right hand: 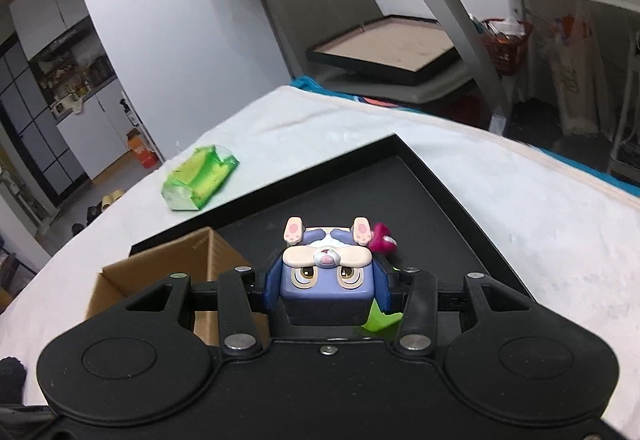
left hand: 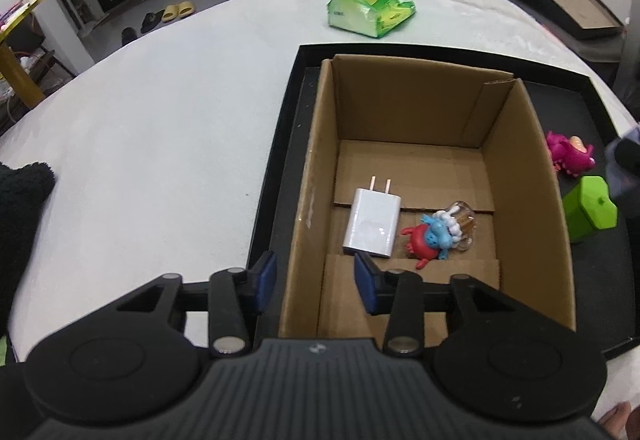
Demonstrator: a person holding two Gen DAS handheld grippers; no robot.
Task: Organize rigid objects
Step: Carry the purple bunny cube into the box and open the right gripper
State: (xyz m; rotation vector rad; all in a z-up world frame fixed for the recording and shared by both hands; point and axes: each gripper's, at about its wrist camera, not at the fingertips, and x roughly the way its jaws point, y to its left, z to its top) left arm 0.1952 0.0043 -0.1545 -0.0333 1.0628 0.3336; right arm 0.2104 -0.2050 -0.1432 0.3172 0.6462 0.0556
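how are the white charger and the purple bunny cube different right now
The charger is plain white and flat, with two metal prongs; the bunny cube is a purple block with a painted face and ears.

The charger lies loose on the floor of the cardboard box; the cube is clamped between the jaws of the right gripper, lifted above the black tray.

The charger is already sorted; the cube is not.

Both are small rigid items.

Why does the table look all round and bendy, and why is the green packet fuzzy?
Left wrist view: the fisheye lens bows the white table and black tray; the green packet looks sharp. Right wrist view: the green packet is smeared with blur, the bunny toy stays crisp.
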